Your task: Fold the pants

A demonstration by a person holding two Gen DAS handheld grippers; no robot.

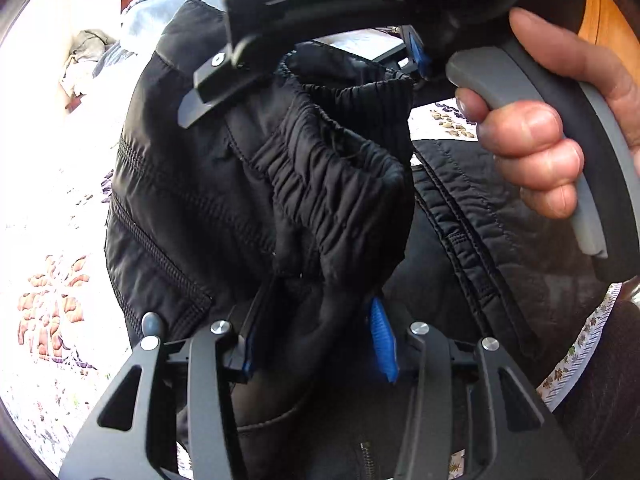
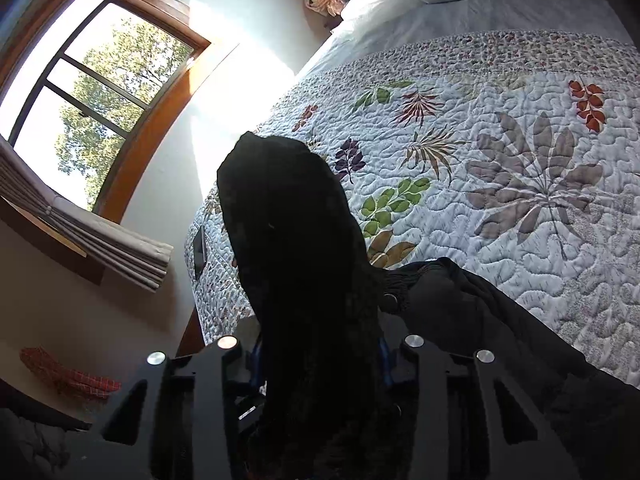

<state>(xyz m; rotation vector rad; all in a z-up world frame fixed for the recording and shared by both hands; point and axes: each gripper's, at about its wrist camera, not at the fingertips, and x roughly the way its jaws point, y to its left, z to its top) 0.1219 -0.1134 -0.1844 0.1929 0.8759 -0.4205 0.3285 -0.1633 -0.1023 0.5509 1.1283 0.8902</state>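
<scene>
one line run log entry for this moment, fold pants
phase: lifting | left hand-held gripper: shut on pants waistband | right hand-held gripper: shut on pants | surface: quilt

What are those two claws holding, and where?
Both hold the black pants: the left gripper by the elastic waistband, the right gripper by bunched fabric.

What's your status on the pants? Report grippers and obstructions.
Left gripper shut on black pants at the waistband. Right gripper shut on same pants, fabric bunched between fingers. Pants lifted over floral quilt, not yet folded. Nothing blocking.
</scene>
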